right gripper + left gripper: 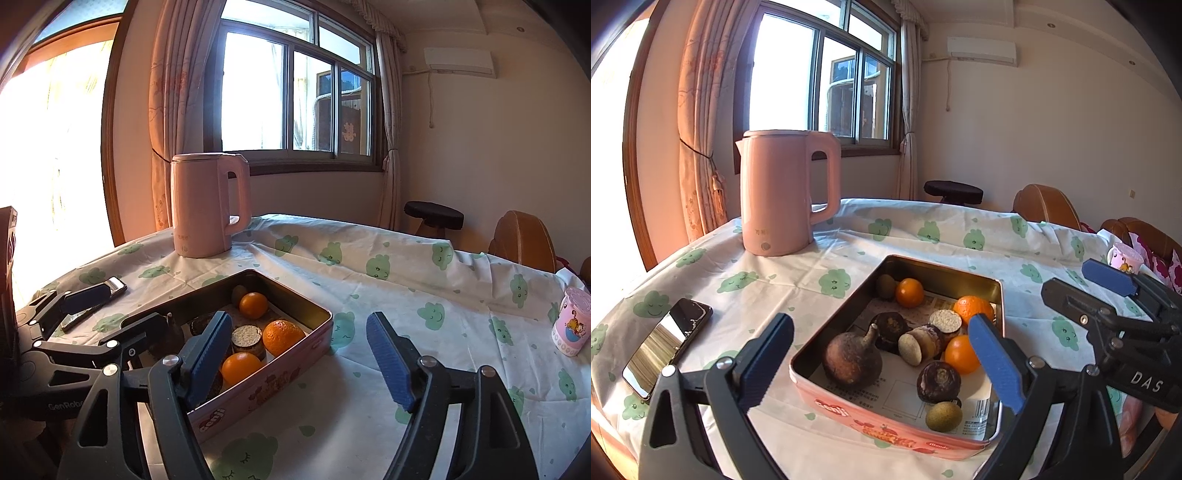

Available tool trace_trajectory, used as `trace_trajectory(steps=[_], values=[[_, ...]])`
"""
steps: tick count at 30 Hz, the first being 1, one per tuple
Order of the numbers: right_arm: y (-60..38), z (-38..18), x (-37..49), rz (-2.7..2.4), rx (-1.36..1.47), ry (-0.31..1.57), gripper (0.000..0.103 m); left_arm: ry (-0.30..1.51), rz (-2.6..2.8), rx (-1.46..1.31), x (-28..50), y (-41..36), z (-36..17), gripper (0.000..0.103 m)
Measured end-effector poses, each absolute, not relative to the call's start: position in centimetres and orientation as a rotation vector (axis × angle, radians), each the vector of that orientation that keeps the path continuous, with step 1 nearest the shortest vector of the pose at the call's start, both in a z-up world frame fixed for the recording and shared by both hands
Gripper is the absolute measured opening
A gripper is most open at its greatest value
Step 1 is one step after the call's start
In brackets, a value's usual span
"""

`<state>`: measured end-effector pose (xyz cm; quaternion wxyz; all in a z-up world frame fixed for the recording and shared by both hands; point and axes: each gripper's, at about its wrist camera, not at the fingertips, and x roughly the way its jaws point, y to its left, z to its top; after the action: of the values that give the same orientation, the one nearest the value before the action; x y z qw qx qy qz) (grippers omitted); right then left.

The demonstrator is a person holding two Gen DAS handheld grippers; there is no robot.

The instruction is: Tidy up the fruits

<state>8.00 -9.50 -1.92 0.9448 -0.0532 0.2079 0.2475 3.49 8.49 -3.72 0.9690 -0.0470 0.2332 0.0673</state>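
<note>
A pink tin box [868, 421] lies open on the table and holds fruit. In it are three oranges [909, 292], two kiwis [943, 416], a brown round fruit with a stalk [851, 358], dark round fruits [938, 380] and cut pieces [945, 321]. My left gripper [882, 362] hangs open over the tin's near end with nothing between its pads. My right gripper [299, 358] is open too; its left finger overlaps the tin's [280, 373] right edge near an orange [241, 367], its right finger is over bare cloth. Each gripper shows in the other view: right gripper [1065, 277], left gripper [133, 304].
A pink kettle [779, 195] stands behind the tin at the back left. A phone [666, 347] lies left of the tin. A pink cup [570, 321] stands at the table's right edge. Brown chairs [524, 236] and a dark stool [434, 214] are beyond the table.
</note>
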Motion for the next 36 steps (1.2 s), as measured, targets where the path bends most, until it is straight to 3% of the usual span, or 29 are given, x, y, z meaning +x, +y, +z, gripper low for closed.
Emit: trace_trajectory(steps=[36], values=[[-11.6,-1.8,7.5,0.465,-0.077,0.397,0.077,0.442,0.141,-0.036,3.1,7.1,-3.0,0.103]])
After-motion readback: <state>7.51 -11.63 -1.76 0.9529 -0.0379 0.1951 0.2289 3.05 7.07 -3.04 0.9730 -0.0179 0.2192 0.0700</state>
